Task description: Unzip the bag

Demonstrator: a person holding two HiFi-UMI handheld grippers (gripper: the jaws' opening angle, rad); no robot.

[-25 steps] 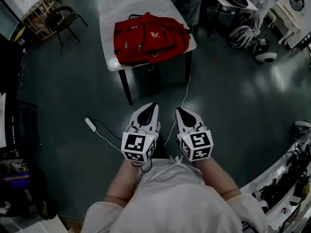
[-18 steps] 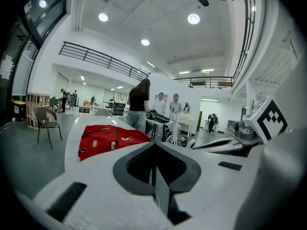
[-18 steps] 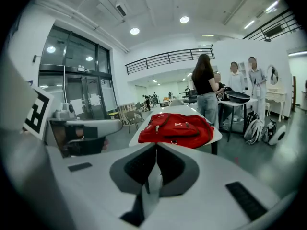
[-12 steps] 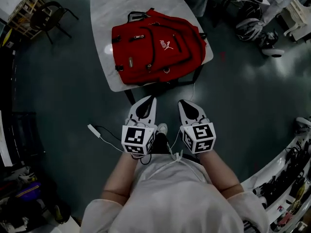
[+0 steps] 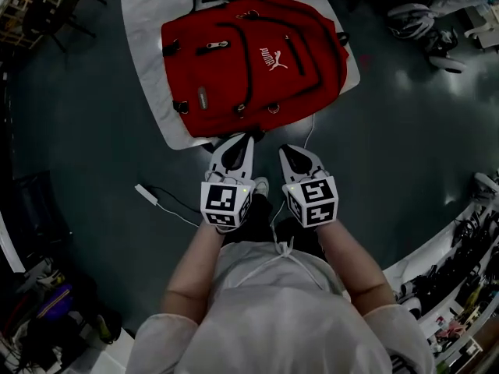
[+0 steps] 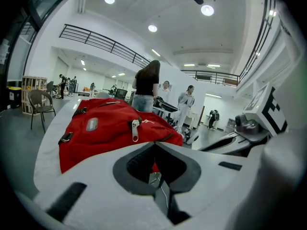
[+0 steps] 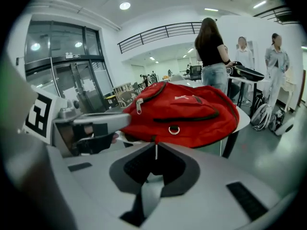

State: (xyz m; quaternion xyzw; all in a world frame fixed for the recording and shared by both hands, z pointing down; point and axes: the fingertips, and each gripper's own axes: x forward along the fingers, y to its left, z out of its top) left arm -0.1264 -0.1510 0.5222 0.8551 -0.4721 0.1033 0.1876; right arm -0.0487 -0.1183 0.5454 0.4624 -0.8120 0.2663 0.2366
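Here the left gripper (image 5: 238,141) and right gripper (image 5: 291,151) are hovering side by side, jaws closed and empty, just short of the red bag (image 5: 253,53), which is lying flat on the white table (image 5: 144,22).

We locate the bag (image 5: 253,57) on the bench (image 5: 144,6). The left gripper (image 5: 242,137) and right gripper (image 5: 285,150) sit side by side at the bench's near edge, before the bag.
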